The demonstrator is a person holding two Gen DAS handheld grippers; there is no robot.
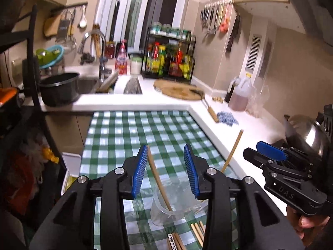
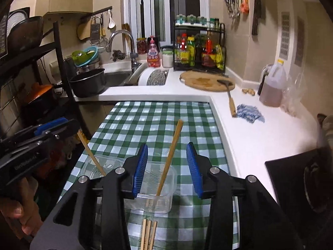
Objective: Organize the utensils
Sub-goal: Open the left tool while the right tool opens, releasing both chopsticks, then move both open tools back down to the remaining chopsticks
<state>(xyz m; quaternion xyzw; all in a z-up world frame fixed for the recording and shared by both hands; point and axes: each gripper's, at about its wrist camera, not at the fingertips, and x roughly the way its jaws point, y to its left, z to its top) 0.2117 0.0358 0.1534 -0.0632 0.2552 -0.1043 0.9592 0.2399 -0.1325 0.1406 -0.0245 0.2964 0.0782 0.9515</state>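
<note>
My left gripper hangs open over a clear plastic cup on the green checked tablecloth. A wooden chopstick stands tilted in the cup, its top close beside the left pad. My right gripper is open above a clear square container, where another chopstick leans free between the pads. Each gripper shows in the other's view: the right gripper and the left gripper. Several loose chopsticks lie on the cloth in front of the container.
The white counter wraps round the back and right. On it are a round cutting board, a wooden-handled tool, a blue cloth and an oil jug. A black pot sits by the sink, and a dark hob is at the right.
</note>
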